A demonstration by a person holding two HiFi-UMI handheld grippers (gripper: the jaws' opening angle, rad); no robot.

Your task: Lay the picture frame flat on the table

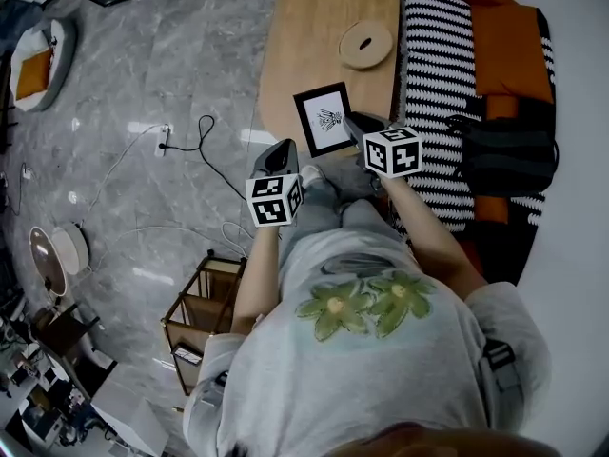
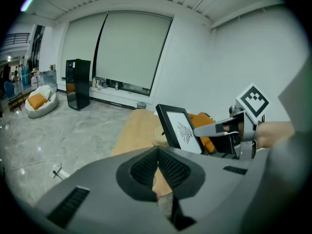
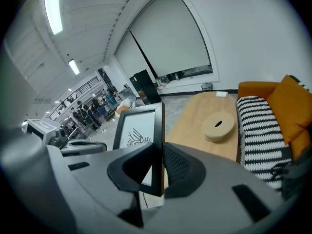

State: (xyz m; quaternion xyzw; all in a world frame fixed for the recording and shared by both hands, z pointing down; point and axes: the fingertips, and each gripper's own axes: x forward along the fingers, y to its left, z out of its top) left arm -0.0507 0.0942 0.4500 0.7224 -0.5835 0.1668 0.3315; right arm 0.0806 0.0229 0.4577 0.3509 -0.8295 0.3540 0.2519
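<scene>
Over tabletop (image 1: 314, 27), my right fingers (image 3: 183, 167) squeeze picture frame (image 1: 324, 119) side, frame standing up. My left fingers (image 2: 146, 168) closed, empty. Next, I think: tip frame down flat.

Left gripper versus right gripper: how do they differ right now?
The right gripper is shut on the picture frame at its edge; the left gripper is shut on nothing. The right gripper reaches over the wooden table; the left gripper hangs clear of the frame. Both carry marker cubes.
</scene>
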